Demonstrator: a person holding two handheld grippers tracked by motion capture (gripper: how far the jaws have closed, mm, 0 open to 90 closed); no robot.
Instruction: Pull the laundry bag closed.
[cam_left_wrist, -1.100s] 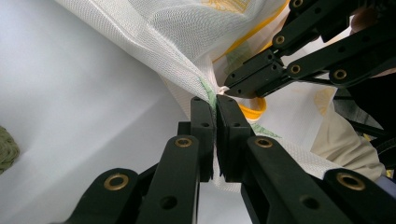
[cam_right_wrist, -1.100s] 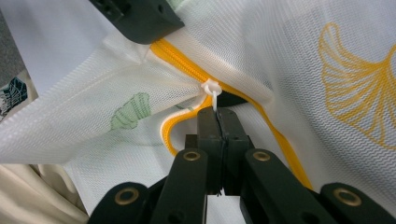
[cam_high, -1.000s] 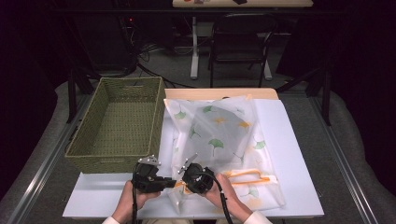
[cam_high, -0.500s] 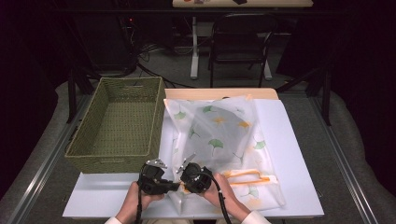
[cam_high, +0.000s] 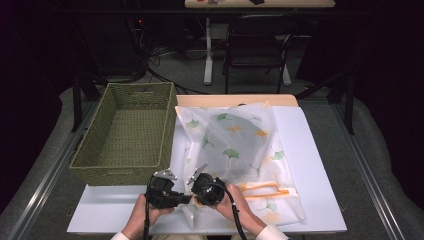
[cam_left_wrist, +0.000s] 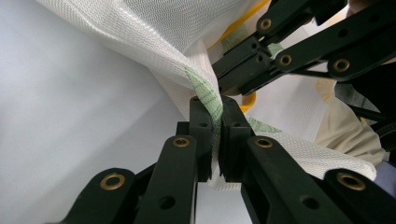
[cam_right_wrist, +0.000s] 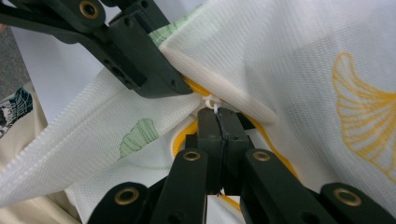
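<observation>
A white mesh bag (cam_high: 235, 145) printed with green and yellow ginkgo leaves lies flat on the white board, its yellow zipper (cam_high: 265, 189) near the front. Both grippers meet at its near left corner. My left gripper (cam_high: 189, 199) is shut on a fold of the mesh (cam_left_wrist: 154, 42), and the cloth is pinched between its pads (cam_left_wrist: 218, 105). My right gripper (cam_right_wrist: 218, 114) is shut on the small white zipper pull (cam_right_wrist: 211, 102) beside the yellow zipper tape (cam_right_wrist: 180, 140). The left gripper's jaws (cam_right_wrist: 154, 79) cross just above it.
A green woven basket (cam_high: 130, 135) stands at the left, next to the bag. The white board (cam_high: 310, 165) covers a wooden table (cam_high: 235, 100). A dark chair (cam_high: 257, 50) and cables sit on the floor beyond the table.
Both hands keep their place at the bag's near left corner. The left gripper has shifted very slightly toward the right one.
</observation>
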